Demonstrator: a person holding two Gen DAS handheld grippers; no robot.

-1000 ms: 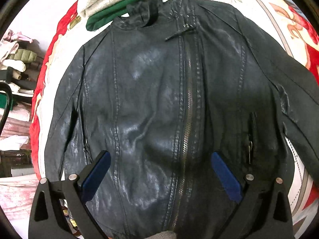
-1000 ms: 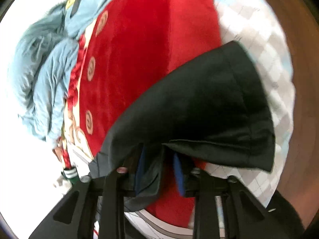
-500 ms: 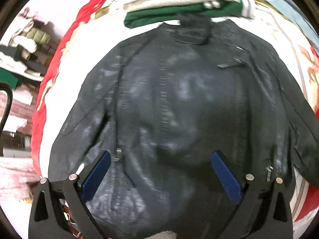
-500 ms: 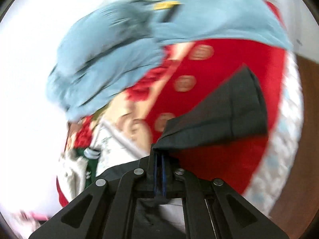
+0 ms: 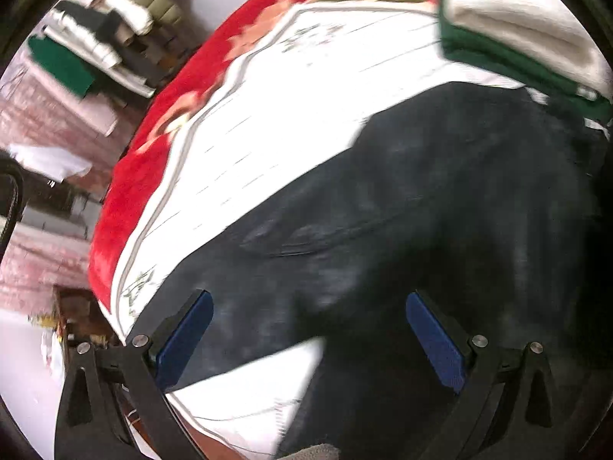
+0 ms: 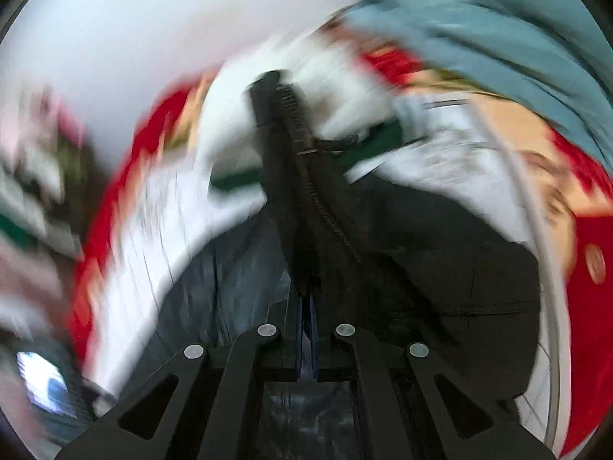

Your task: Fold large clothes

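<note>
Two close, downward wrist views along each tool, sharing the black jacket (image 5: pixel 440 211) (both blurred) and bedspread (image 5: pixel 306 88).

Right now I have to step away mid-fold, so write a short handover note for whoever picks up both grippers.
Right gripper: shut on the black jacket, fabric pinched and lifted along the zipper.
Left gripper: open, fingers empty above the jacket's side.
The jacket lies on the red and white blanket, beside a folded green and cream pile.
Done: one part gripped.
Left: all the folds.
</note>
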